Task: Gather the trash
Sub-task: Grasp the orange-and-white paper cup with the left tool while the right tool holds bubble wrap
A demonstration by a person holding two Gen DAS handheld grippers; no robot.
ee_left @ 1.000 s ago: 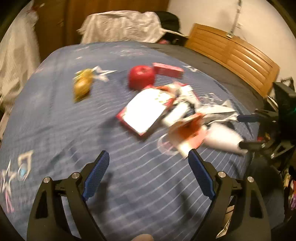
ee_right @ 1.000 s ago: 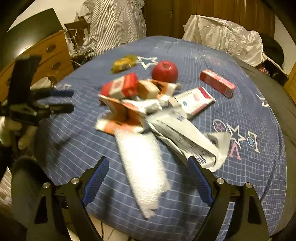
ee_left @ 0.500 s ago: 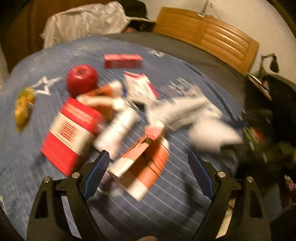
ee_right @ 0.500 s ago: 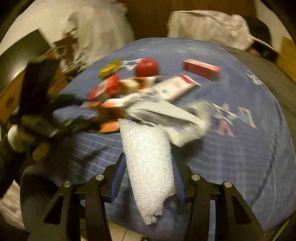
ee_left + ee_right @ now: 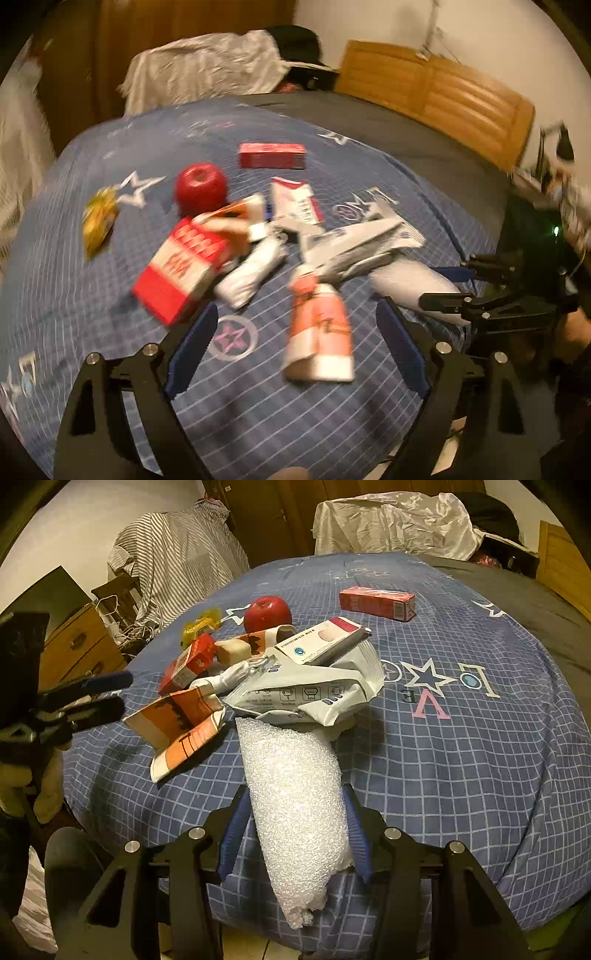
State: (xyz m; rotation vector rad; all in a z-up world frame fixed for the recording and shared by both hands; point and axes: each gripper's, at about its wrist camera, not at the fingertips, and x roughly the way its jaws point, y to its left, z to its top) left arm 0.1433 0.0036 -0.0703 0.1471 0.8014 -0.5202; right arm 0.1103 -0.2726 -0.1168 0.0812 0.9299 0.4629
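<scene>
The right gripper [image 5: 293,834] squeezes the bubble wrap [image 5: 295,797]. The left gripper [image 5: 295,343] is wide apart, with an orange carton [image 5: 319,328] between its fingers. A red apple [image 5: 201,188] sits farther ahead.

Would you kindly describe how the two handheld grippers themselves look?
Both match: the left gripper and right gripper have matte black angular frames with triangular cutouts, round silver bolts, and two long fingers faced with blue pads. No cables or markings show.
</scene>
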